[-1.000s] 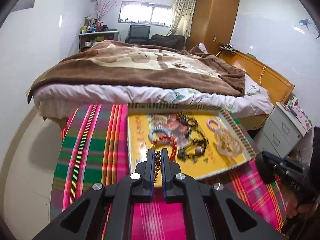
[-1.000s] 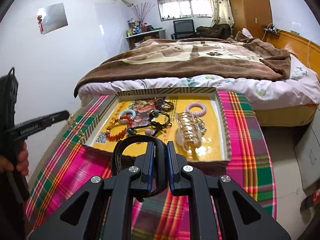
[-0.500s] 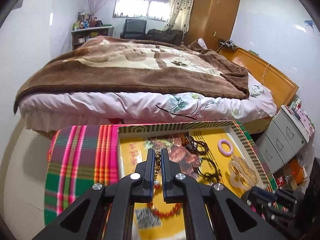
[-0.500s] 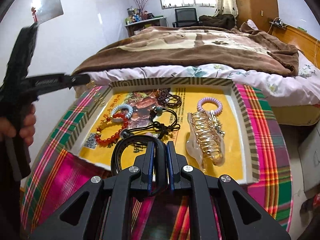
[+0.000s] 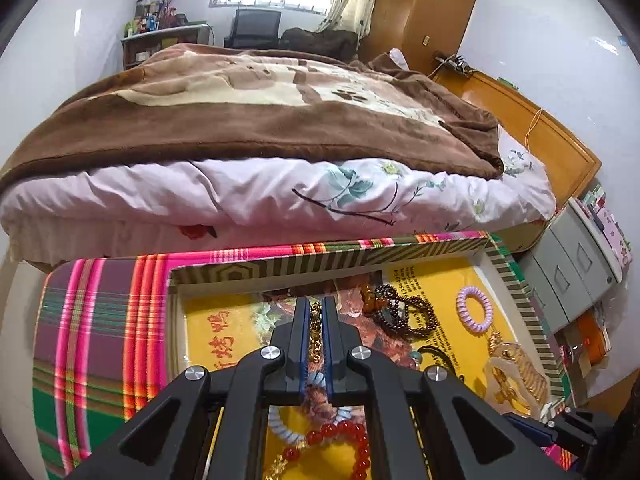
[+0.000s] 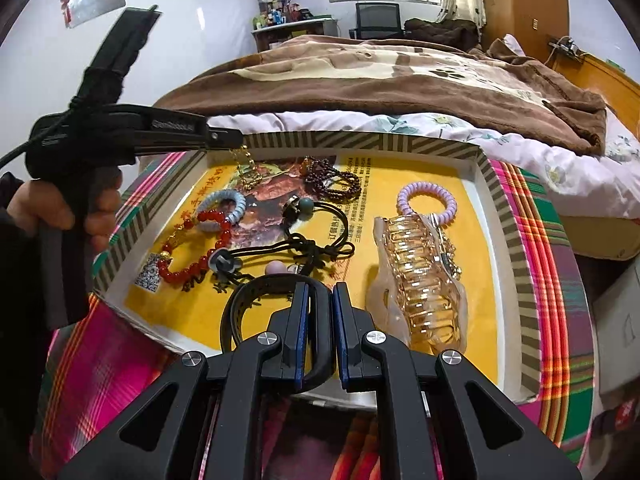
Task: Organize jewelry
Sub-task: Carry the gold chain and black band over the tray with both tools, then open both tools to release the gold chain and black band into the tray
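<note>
Jewelry lies in a shallow striped-rimmed tray (image 6: 508, 216) on the plaid-covered table (image 6: 560, 288). The left hand-held gripper (image 5: 314, 320) is nearly closed on a gold chain (image 5: 315, 334), which runs up between its 2 fingers; in the right wrist view the chain (image 6: 246, 168) hangs from the tip toward the tray's far left corner. The right hand-held gripper (image 6: 321, 304) is nearly closed on one side of a black band (image 6: 256, 300) at the tray's near edge; the band's loop sticks out to the left.

In the tray, a red bead bracelet (image 6: 192, 252) and a pale blue coil tie (image 6: 224, 208) lie by the left edge, black cord ties (image 6: 304, 240) in the middle, a dark bead bracelet (image 6: 332, 180) toward the far edge, and a lilac coil tie (image 6: 426, 200) just beyond a clear gold-toned hair clip (image 6: 420, 280) near the right edge.

The left gripper's body hides the tray's near part in its own view. Whether the chain's lower end touches the tray floor is unclear. The band's lower part is hidden behind the right gripper. A hand (image 6: 60, 208) grips the left tool's handle, cut off at the frame edge.
</note>
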Available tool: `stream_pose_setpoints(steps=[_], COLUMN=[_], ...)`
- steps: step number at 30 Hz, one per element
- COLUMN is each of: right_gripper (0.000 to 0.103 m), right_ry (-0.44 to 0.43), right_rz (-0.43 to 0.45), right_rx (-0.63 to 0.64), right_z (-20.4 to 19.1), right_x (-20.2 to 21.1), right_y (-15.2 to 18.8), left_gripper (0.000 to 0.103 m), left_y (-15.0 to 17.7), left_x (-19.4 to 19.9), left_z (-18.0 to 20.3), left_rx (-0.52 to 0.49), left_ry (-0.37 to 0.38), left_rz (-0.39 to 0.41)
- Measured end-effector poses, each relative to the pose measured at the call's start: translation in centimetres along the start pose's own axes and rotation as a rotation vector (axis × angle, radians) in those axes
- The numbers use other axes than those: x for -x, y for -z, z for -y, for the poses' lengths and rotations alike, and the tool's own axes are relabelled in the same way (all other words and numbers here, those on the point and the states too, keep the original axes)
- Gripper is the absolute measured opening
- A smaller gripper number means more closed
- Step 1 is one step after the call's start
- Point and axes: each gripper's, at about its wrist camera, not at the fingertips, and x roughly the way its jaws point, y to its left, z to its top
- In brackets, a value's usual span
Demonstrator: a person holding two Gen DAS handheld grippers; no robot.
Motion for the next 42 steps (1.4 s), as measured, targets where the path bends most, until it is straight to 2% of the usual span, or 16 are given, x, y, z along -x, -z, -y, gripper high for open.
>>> stream_pose_setpoints(steps=[16,19,21,26,30,32,42], right_gripper=[0.012,0.013,0.013,0.015,0.026,0.037,0.038], right_ry=[0.052,0.061,0.069,0.072,0.066,0.062,0.067], right_rz=[-0.044,-0.051,-0.051,-0.045,-0.021,-0.015,0.006], right_rx=[0.072,0.076,0.080,0.088,0.073,0.063,0.038], right_z=[-1.0,-1.1,-1.2,-1.3,-1.4,-1.4,-1.9], right_x=[-1.4,-1.6,-1.7,-1.5,-0.9,-0.6,1.1], right_y=[-0.1,-0.1,0.0,-0.1,-0.1,-0.1,0.4], left_gripper=[0.007,0.022,0.040,0.046,0.062,0.063,0.065], left_y=[0.0,0.2,0.3,0.7,1.0,1.2,2.5], left_x=[-2.8,-2.8,-2.7,-2.5,-1.2,-0.4,4.4], left_z=[-0.4,-0.1,0.1,0.4,1.0,1.3,2.6], left_rx=[0.020,0.000,-0.001,-0.006,-0.033,-0.034,-0.055], left_ry=[-0.019,-0.027,-0.032,-0.045,-0.082,-0.085,-0.100], left_rz=[-0.061,-0.060,-0.060,-0.057,-0.027,-0.018,0.041])
